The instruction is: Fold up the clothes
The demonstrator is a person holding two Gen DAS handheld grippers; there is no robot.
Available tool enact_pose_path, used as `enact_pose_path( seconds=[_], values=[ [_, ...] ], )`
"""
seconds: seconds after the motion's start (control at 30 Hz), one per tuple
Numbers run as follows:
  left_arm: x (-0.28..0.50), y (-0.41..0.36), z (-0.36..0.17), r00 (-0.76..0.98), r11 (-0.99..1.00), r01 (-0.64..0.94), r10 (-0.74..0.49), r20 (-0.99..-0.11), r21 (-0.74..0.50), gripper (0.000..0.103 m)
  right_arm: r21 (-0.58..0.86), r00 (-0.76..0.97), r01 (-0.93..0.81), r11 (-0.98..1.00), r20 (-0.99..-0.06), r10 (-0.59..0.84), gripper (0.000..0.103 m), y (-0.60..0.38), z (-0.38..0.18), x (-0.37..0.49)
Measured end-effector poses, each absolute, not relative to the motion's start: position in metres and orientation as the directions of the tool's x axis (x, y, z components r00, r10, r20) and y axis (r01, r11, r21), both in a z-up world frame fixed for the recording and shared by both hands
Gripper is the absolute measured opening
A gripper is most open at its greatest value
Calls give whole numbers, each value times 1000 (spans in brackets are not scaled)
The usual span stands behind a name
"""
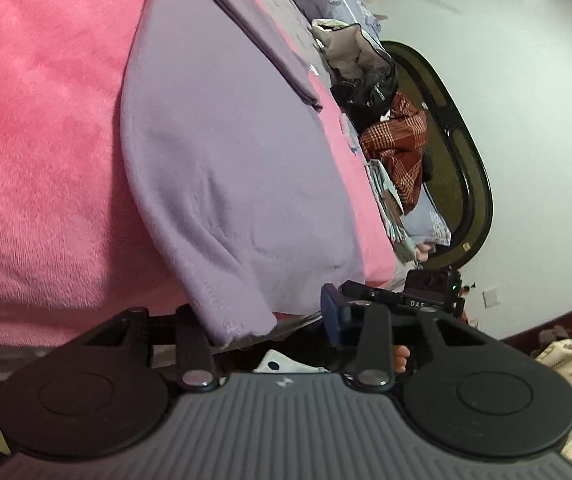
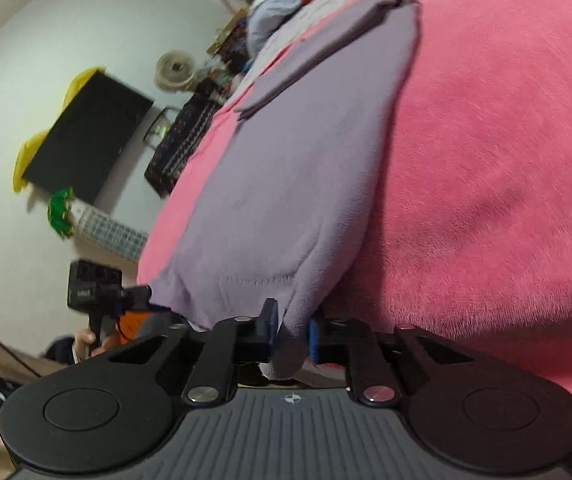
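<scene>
Lilac garment (image 2: 286, 184), long axis running away from right tongs (image 2: 290, 330) pinching its near corner; left tongs (image 1: 269, 320) wide.

Lilac garment (image 1: 221, 168) on pink fleece blanket (image 1: 41, 128)

We can read very little here: in the left wrist view the letters "DAS" stand in pale print on the black body of the other handheld gripper unit (image 1: 418, 298) beyond the blue pad; white lettering runs along the black bag (image 1: 370, 92) by the bed edge, too small for us to make out; in the right wrist view a small camera (image 2: 91, 286) carries a pale mark on its front, blurred beyond reading
</scene>
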State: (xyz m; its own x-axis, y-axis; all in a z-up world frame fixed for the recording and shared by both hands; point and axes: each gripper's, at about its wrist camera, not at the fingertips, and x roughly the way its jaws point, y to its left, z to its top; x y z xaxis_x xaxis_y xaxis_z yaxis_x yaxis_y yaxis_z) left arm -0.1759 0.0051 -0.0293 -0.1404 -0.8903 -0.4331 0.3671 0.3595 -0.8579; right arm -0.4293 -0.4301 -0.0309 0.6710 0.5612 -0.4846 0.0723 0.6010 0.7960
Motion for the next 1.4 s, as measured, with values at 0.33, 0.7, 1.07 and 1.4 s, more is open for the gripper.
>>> enact_pose_path(
  seconds=[0.33,0.7,1.07,1.4],
  values=[
    [-176,17,-29,7,359,241,-930,-368,-902,2,875,740,130,467,-399,542,10,-429,-32,-448],
    [-144,-4,3,154,494,365,-868,-472,-790,2,902,854,112,417,-302,424,9,-445,1,-424],
    [-89,-56,53,352,707,621,-636,-687,-337,4,597,776,277,753,-601,192,15,-471,24,-312],
    [-107,-53,52,434,690,723,-500,-749,-41,55,-38,749,72,997,-658,-79,90,-402,36,-326]
  ],
)
